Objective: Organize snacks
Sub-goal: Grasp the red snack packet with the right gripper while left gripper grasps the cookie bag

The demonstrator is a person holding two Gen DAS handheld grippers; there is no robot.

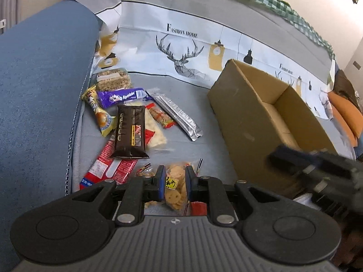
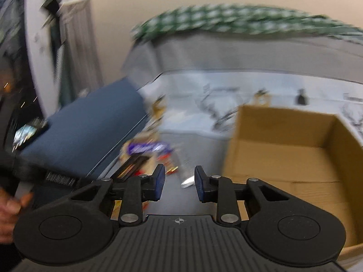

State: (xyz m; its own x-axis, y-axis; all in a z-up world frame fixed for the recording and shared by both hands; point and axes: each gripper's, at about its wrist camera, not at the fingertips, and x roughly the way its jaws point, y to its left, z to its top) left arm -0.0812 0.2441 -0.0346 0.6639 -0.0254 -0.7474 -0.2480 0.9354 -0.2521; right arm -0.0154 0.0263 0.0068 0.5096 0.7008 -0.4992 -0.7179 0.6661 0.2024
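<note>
Your left claw (image 1: pixel 174 182) hangs over a bag of round crackers (image 1: pixel 174 190), jaws slightly apart, not pinching it. More snacks (image 1: pixel 130 122) lie farther left on the sofa seat (image 1: pixel 204 149); the cardboard box (image 1: pixel 261 113) stands right. Your right claw (image 2: pixel 179 181) is spread, holding nothing.

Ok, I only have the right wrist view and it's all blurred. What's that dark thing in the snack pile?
Observer: A dark brown packet, lying on top of a pale cracker bag.
Operator: Where's the left gripper?
Observer: The left gripper is over a clear cookie bag, jaws slightly apart, apparently not gripping it.
Operator: Anything between the pile and the box?
Observer: A silver sachet lies flat on the grey cover, apart from the cardboard box.
</note>
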